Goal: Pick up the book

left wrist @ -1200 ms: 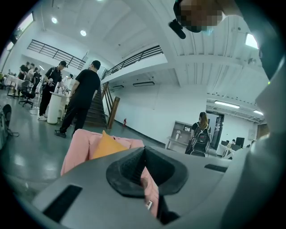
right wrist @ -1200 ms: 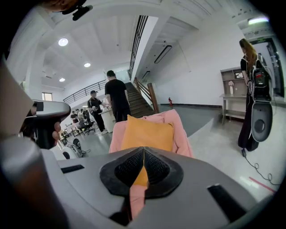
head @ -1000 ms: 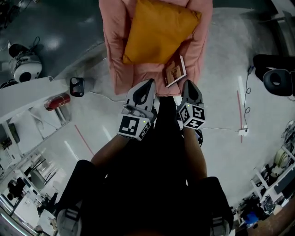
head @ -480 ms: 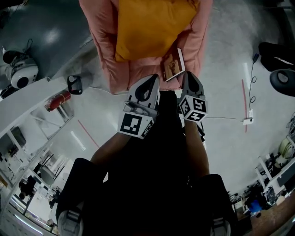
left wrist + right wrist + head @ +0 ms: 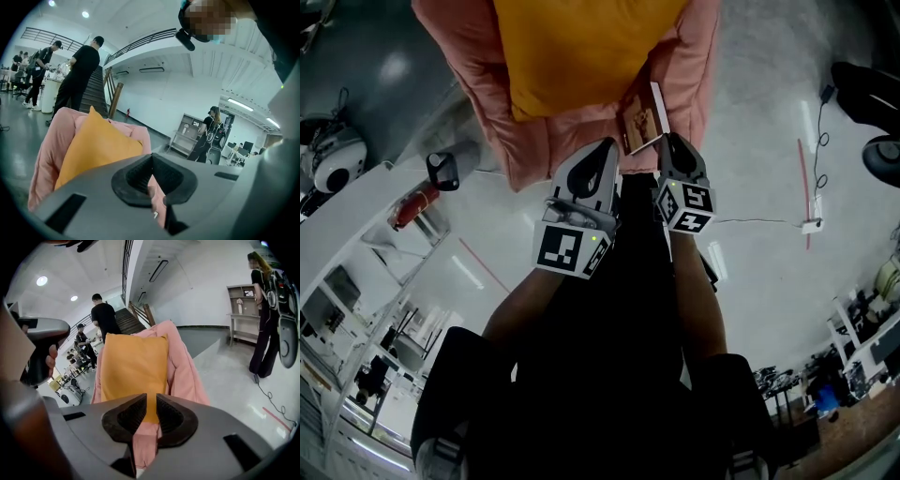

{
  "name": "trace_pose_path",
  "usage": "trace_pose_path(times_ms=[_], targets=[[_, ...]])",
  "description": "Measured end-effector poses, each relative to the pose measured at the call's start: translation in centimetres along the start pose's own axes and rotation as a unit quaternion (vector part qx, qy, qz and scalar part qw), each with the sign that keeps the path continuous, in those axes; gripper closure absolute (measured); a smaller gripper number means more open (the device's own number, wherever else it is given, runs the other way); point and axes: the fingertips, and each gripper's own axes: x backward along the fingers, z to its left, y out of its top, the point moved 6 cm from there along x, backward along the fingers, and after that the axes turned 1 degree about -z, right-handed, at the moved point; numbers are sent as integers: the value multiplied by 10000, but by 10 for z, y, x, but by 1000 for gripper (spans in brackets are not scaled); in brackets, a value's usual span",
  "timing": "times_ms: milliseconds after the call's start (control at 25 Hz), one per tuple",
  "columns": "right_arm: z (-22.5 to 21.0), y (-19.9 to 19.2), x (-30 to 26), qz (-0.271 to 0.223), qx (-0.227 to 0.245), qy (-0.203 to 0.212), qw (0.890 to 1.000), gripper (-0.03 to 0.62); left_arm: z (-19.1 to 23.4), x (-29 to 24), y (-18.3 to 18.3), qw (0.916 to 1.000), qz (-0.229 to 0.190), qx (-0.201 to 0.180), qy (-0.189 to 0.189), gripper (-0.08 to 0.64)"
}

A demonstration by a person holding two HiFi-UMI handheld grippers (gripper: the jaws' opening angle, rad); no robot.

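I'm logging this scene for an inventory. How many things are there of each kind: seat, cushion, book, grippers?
Pink seat: 1
Orange cushion: 1
Book: 1
Grippers: 2 (left gripper shut and empty; right gripper jaws opening, nothing between them)
Total: 5

Book [image 5: 642, 119] on pink armchair [image 5: 469, 75] beside orange cushion [image 5: 581, 47], right gripper [image 5: 672, 141] near

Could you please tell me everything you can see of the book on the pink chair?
The thin rectangular book has a brownish cover with a picture on it and white page edges. It is closed and lies cover up, slightly askew, on the seat of the pink padded armchair, beside the lower right corner of the orange cushion, near the seat's front edge.
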Motion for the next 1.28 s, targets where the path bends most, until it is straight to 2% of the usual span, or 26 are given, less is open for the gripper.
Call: trace_pose_path(times_ms=[440, 1000, 1280], targets=[[-41, -64, -43, 752, -97, -123, 9970, 484, -11, -32, -33, 9994, 287, 43, -161, 552], [-61, -96, -77, 1148, -266, -182, 9929, 398, 2, -50, -62, 9984, 548, 126, -44, 552], [-69, -106, -94, 1261, -285, -175, 9915, 387, 5, -59, -77, 9975, 670, 203, -25, 552]])
